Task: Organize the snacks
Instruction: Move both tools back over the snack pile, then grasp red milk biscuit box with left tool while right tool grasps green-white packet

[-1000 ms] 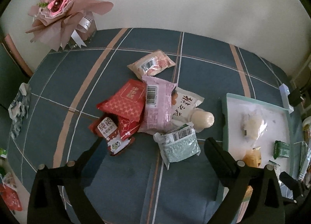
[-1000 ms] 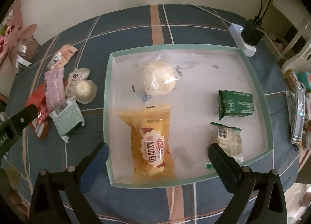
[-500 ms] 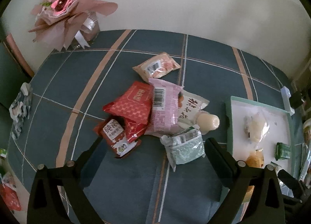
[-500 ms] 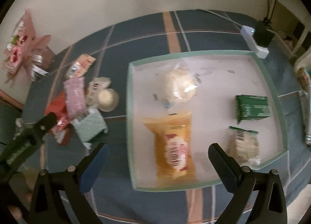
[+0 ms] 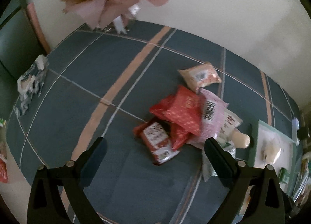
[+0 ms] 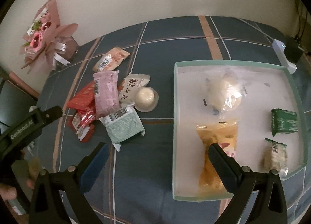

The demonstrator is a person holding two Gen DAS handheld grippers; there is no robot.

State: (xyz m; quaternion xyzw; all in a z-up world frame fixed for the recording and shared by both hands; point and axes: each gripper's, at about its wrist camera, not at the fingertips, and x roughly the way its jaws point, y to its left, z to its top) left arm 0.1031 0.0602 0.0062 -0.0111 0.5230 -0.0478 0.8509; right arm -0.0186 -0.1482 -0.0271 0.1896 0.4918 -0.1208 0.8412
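A heap of snack packets lies on the blue checked cloth: a red packet [image 5: 179, 110], a pink one [image 6: 106, 93], a mint-green one [image 6: 124, 126], a white one [image 6: 134, 85], a round cream cup [image 6: 145, 98] and a beige packet [image 5: 200, 76] set apart behind. A shallow green-rimmed tray [image 6: 176, 95] at the right holds a yellow cake bag [image 6: 217, 136], a clear-wrapped bun [image 6: 225, 93], a green box [image 6: 284, 121] and a small cracker packet [image 6: 275, 155]. My left gripper [image 5: 154, 143] hangs open above the heap's near side. My right gripper [image 6: 156, 147] is open, over the cloth by the tray's left edge.
A pink paper bouquet [image 6: 45, 35] stands at the back left against the wall. A white power strip with a black plug [image 6: 285, 54] lies behind the tray. A patterned tissue pack [image 5: 31, 85] sits at the cloth's left edge. A hand shows at the lower left of the right wrist view.
The left wrist view has swung left, so the heap now sits right of centre. The right gripper has shifted left from over the tray toward the heap. Both stay open.
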